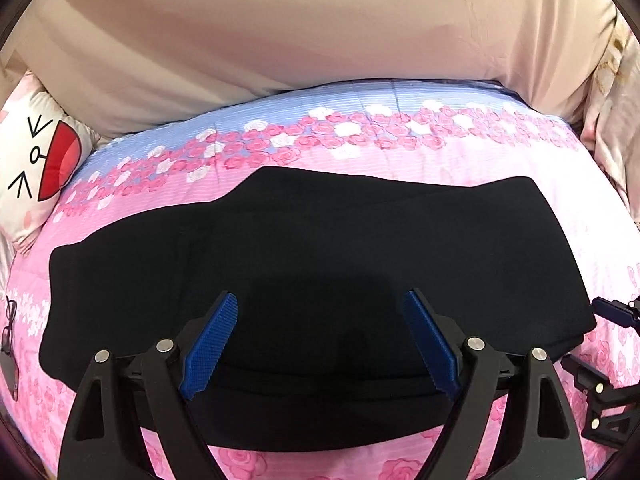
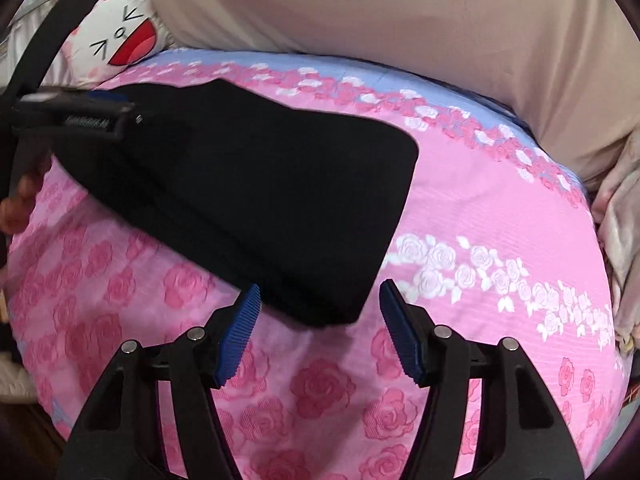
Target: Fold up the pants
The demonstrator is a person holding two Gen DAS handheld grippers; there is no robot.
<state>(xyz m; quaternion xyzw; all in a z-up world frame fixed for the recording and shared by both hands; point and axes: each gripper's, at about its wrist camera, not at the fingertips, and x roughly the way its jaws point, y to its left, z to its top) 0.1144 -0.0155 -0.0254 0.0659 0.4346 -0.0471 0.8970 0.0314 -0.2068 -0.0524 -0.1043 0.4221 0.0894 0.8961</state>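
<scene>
Smooth black pants point(image 1: 312, 264) lie folded on the rose-print quilt point(image 2: 480, 216), under the released left tongs point(image 1: 320, 308); right tongs point(image 2: 320, 300) gape at their corner.

Bright, even light; fisheye edges warp, rt view blurry.

Only blurred, unreadable lettering shows, on the left tool point(image 2: 92, 120).

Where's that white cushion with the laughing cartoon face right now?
The cartoon cushion sits at the far left edge of the rose-print quilt, against the beige sheet, beyond the black pants.
</scene>
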